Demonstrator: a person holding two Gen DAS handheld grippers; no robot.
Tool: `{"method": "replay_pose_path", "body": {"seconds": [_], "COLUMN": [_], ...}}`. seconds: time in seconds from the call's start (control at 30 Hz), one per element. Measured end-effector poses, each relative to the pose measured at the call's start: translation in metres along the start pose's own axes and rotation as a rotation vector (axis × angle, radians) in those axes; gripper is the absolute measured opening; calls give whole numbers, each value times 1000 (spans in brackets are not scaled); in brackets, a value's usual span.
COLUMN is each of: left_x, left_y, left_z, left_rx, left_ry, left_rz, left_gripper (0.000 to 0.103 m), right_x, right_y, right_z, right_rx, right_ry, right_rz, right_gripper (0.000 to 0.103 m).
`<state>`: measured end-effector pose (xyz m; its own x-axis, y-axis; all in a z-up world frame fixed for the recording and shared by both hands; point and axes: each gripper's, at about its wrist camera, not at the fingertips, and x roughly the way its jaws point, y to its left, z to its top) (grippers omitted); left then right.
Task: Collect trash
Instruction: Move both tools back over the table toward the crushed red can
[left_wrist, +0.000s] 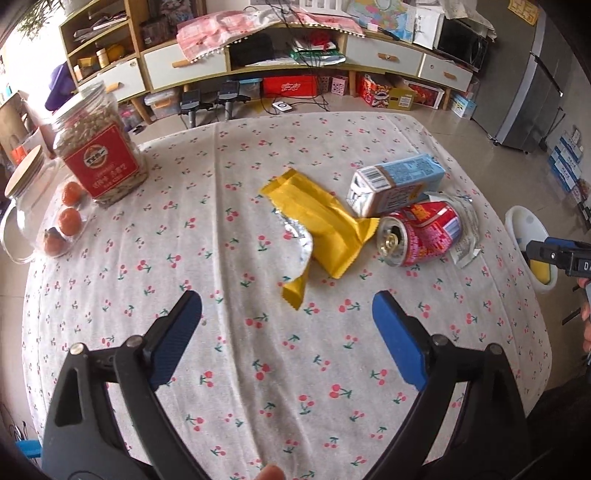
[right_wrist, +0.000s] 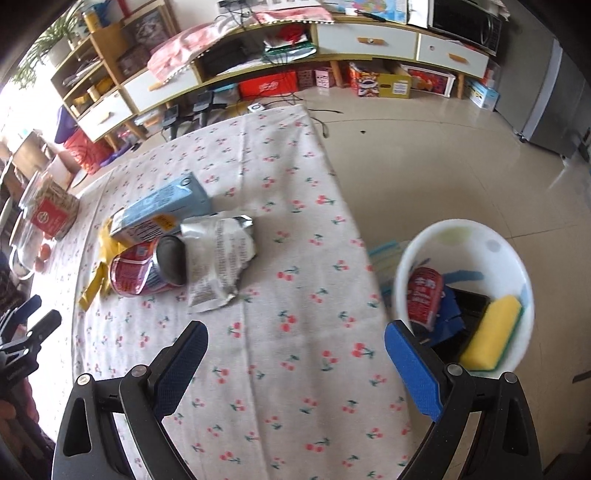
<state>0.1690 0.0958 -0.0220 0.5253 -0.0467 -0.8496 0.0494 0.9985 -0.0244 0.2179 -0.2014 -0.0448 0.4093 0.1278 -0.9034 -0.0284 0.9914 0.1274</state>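
While above the table (left_wrist: 258, 369) | left gripper (left_wrist: 286, 308) jaws spread, empty | right gripper (right_wrist: 295, 334) likewise | can (left_wrist: 421, 232) lies untouched

Glass jug (left_wrist: 22, 221) cut off by left edge of the left wrist view. Silver wrapper (left_wrist: 466, 229) mostly hidden behind red can (left_wrist: 421, 236). In the bin (right_wrist: 517, 266), a dark item (right_wrist: 471, 306) sits part-hidden under sponge (right_wrist: 491, 334); can't identify it.

Glossy tiled floor (right_wrist: 424, 155), wooden shelving (left_wrist: 110, 48) (cluttered), perhaps a fridge (left_wrist: 532, 92)
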Motion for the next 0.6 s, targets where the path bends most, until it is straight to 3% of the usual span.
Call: {"method": "replay_pose_path", "body": {"seconds": [0.33,0.6], "left_x": [10,11], "left_y": [41,49], "left_z": [-6,-11], "left_rx": [-135,-145], "left_ry": [62,81], "left_rz": [14,16], "left_gripper": [93,93], "right_x": [30,54], "right_y": [95,132], "right_z": [9,11], "right_rx": [-126,-169], "right_ry": [27,49], "right_rz": [69,71], "right_gripper": [98,98]}}
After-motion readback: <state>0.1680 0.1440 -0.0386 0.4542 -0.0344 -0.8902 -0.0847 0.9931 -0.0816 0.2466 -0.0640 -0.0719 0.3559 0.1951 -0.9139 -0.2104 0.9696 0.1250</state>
